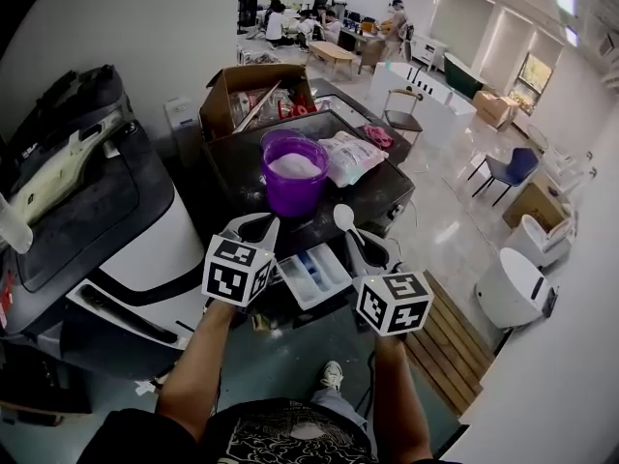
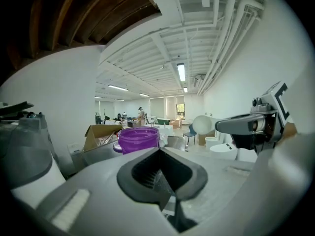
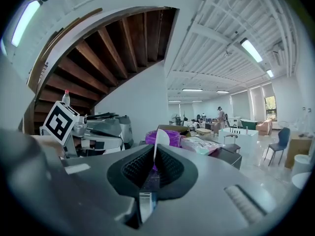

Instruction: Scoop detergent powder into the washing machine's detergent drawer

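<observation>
Spoon (image 1: 343, 217) held just below the purple tub (image 1: 295, 193)
My right gripper (image 1: 365, 247) pinches its handle, bowl up; my left gripper (image 1: 253, 228) is closed on nothing. The tub, holding white powder (image 1: 294, 165), stands near the machine top's (image 1: 387, 196) front edge — the open detergent drawer (image 1: 311, 276) juts out below, between both grippers.
</observation>
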`<state>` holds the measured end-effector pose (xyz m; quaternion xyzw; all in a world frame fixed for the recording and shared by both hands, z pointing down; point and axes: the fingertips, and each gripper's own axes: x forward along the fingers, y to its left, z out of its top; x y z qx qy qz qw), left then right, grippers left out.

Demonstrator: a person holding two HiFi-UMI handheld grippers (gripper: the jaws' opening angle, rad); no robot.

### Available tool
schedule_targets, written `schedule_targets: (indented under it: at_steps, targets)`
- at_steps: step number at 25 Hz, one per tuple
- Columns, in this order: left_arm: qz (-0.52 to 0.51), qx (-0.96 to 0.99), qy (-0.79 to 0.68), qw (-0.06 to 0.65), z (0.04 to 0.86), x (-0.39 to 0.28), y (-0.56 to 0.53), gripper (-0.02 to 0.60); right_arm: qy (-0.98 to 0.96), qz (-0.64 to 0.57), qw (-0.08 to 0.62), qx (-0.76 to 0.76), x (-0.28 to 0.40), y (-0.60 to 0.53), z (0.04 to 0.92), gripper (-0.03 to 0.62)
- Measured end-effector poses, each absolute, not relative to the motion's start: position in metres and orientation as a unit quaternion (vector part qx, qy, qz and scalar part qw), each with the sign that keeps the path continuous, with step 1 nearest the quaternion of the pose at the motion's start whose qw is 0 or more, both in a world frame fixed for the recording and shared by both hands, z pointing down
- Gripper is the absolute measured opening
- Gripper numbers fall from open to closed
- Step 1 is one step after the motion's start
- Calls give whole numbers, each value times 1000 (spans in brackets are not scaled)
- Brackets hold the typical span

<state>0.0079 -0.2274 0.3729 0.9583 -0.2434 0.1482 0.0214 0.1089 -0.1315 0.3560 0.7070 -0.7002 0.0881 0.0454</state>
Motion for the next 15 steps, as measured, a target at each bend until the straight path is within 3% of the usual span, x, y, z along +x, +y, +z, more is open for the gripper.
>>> schedule_targets:
  at_steps: [15]
  targets:
    - [170,922,-343,49,384,52,-265,0,-778,113,51,616,176,-197,371,35]
